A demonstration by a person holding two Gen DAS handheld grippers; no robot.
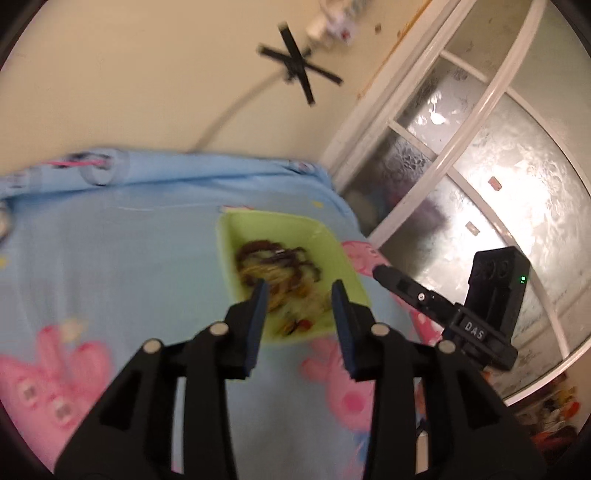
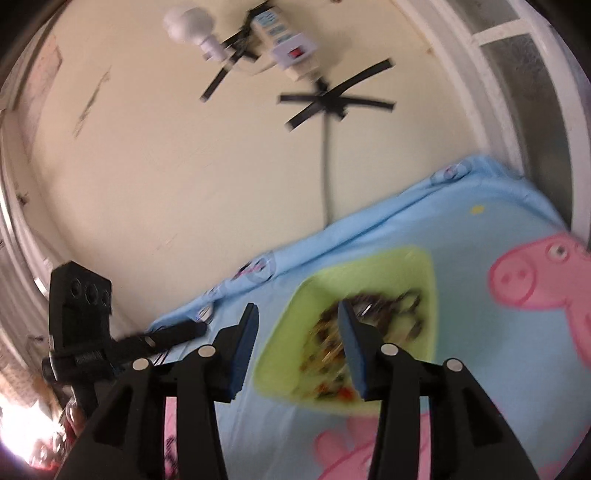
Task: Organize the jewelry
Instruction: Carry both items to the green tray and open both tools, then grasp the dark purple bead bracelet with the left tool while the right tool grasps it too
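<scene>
In the left wrist view the left gripper [image 1: 298, 291] fills the lower centre of the frame with its two blue-padded fingers spread apart and nothing between them, poised over the near part of a light green tray [image 1: 332, 258] that sits in the middle of the frame on a pale blue cartoon-pig sheet [image 1: 110, 258]; a blurred tangle of jewelry [image 1: 280, 269], dark brown and golden strands with a few red and orange bits toward the near edge, lies inside the tray; at the right of this frame the right gripper [image 1: 384, 275] reaches in from the lower right, its tip just beside the tray's right rim, and from this side I cannot tell how its fingers stand; in the right wrist view the right gripper [image 2: 297, 314] shows its fingers parted and empty, the right finger over the green tray [image 2: 424, 273] and the left finger over the sheet [image 2: 480, 229] beside it; the jewelry [image 2: 369, 325] lies heaped in the tray at centre right; the left gripper [image 2: 192, 330] shows at the lower left of this frame; on the cream wall [image 2: 166, 166] above, a power strip [image 2: 286, 44] is fixed with crossed black tape [image 2: 332, 101] near a white bulb [image 2: 188, 22]
</scene>
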